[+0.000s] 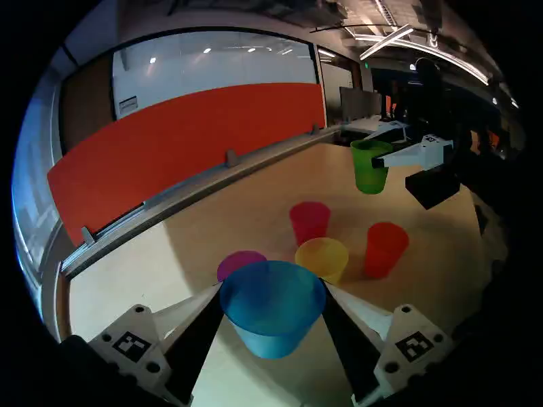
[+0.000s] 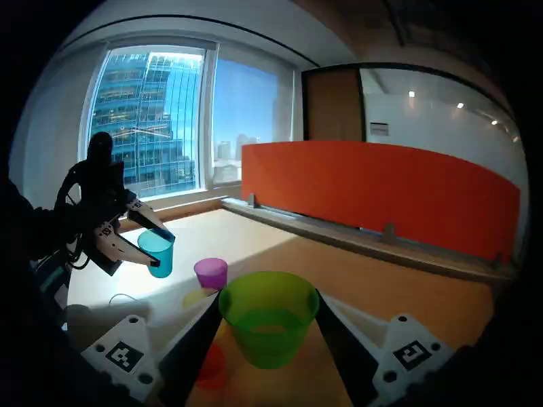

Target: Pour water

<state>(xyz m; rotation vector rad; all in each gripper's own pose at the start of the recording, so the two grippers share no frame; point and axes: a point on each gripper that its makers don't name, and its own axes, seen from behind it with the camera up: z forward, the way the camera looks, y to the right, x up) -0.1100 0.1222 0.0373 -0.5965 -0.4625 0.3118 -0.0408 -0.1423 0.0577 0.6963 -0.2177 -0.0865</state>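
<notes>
- Left gripper (image 1: 273,297) clamped on blue cup (image 1: 273,325), held upright over the table (image 1: 203,230)
- Right gripper (image 2: 268,302) clamped on green cup (image 2: 268,336), upright, well apart
- I judge both pickups done; pouring not yet begun

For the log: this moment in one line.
left gripper shut on blue cup | right gripper shut on green cup | both cups upright

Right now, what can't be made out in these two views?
- Left gripper view: purple cup, lower part hidden behind the blue cup held in the left tongs.
- Right gripper view: red cup, mostly hidden behind the green cup and the right tongs.
- Right gripper view: the person, a dark backlit shape beside the window.
</notes>
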